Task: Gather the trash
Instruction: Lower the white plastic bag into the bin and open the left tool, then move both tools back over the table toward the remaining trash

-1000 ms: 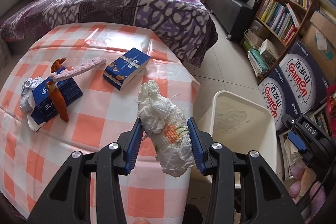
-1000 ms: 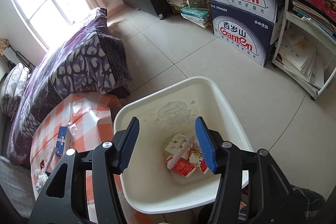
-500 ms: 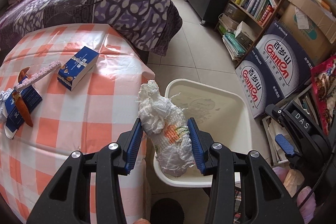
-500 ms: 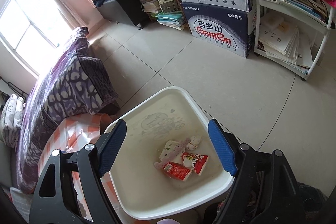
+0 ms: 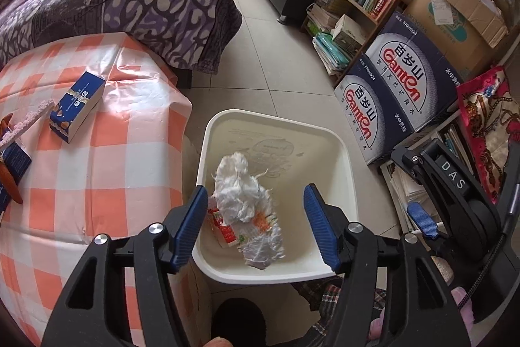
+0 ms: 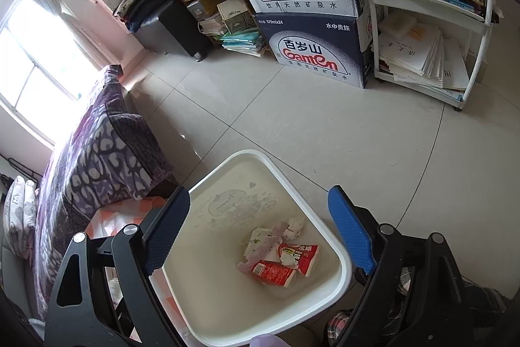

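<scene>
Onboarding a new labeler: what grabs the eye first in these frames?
The white wad, free between the open left gripper, over the white bin beside the checked table. Red cartons lie in the bin under the open right gripper. Ganten boxes stand stacked behind.

White bin (image 5: 349,171) stands on the floor, just beside the tabletop (image 5: 97,171). A crumpled white wad (image 5: 242,200) with orange print is inside its opening, unheld. Red cartons (image 6: 282,262), a pink strip (image 6: 265,246) and a tissue ball (image 6: 294,226) lie on its bottom.

On the tabletop: blue box (image 5: 78,106) and an orange wrapper (image 5: 9,181).
</scene>
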{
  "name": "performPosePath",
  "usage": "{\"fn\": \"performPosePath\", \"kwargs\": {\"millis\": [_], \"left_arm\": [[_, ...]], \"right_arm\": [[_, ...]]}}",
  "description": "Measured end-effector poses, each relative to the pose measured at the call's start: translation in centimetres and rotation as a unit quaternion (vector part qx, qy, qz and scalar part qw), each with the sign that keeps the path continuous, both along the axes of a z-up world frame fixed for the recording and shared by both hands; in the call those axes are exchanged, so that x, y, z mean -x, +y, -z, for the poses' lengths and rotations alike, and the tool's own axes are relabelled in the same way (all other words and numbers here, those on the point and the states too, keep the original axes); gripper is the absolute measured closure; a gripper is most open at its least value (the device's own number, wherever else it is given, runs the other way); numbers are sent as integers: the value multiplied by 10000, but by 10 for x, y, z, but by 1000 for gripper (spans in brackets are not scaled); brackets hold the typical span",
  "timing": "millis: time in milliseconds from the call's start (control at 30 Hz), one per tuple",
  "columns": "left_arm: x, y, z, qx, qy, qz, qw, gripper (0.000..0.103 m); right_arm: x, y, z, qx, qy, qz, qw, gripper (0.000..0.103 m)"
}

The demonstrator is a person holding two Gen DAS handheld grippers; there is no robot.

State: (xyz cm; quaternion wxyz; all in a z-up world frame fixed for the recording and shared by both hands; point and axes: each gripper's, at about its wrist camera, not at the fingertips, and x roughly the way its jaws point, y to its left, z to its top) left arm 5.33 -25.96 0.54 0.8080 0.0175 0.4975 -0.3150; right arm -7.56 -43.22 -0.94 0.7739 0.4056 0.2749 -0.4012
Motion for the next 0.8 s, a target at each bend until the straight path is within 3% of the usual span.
{"fn": "performPosePath", "kwargs": {"millis": [233,433,800], "left_arm": [[-6,11,3,-83,31,-157,9998,32],[-17,35,10,-522,-216,-457,9974,26],[-65,132,22,-1342,-517,-1462,9787,25]], "right_arm": [[-6,3,3,-18,37,-103,9999,18],[-22,15,9,-49,201,-454,9988,15],[-59,52,20,4,562,-1117,9921,14]]}}
